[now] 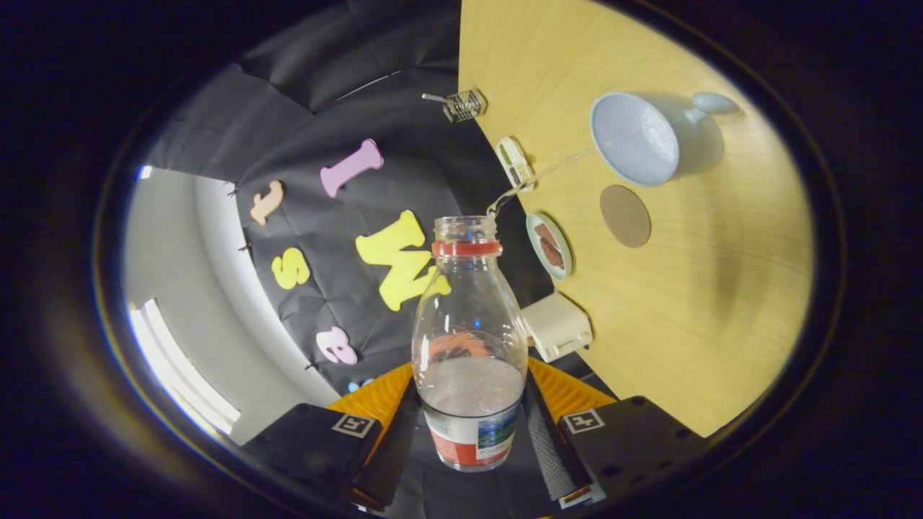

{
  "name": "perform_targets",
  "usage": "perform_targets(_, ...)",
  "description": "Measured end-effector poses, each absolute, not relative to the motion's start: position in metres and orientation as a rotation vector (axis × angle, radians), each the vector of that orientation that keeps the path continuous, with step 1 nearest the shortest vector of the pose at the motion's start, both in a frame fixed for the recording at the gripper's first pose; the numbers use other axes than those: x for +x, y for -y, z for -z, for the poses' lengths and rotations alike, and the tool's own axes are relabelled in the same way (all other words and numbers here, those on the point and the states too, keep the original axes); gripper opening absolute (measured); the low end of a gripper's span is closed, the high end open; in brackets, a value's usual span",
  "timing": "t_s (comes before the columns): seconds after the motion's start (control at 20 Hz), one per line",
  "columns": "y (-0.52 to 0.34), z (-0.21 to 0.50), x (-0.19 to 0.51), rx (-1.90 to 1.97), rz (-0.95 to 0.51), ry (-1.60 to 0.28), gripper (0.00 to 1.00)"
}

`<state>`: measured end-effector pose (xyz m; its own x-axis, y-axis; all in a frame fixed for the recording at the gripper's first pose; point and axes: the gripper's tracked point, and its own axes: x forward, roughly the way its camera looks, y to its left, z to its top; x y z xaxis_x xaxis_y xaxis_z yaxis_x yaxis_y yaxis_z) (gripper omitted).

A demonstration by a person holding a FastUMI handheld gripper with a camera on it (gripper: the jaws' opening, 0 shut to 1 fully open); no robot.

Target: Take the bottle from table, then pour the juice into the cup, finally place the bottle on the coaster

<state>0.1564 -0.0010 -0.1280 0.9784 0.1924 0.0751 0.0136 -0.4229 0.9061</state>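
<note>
A: Where's the bottle (470,339)?

B: Between the fingers of the gripper (472,432), both pads pressed on its labelled base. Its long axis runs along the fingers, open red-ringed mouth toward 12 o'clock, a thin stream (537,175) arcing from it toward 1 o'clock into the cup (634,138).

A: Count?

B: One bottle, one pale blue cup, one round brown coaster (625,215) just below the cup, all over a wooden table (692,310). Clear liquid sits at the base.

The bottle (470,339) is hiding the finger pads (546,440) gripping its base (contact unclear); the wire object (464,105) beyond is looking too small to identify.
</note>
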Motion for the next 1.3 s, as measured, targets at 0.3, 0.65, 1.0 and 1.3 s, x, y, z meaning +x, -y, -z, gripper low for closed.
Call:
perform_targets(0.3,0.009,0.119,0.152,2.003,-0.207,-0.119,0.79)
perform_targets(0.65,0.014,0.108,0.154,2.053,-0.226,-0.098,0.79)
perform_targets(1.0,0.015,0.094,0.151,2.093,-0.25,-0.085,0.79)
perform_targets(1.3,0.019,0.086,0.149,2.143,-0.264,-0.073,0.79)
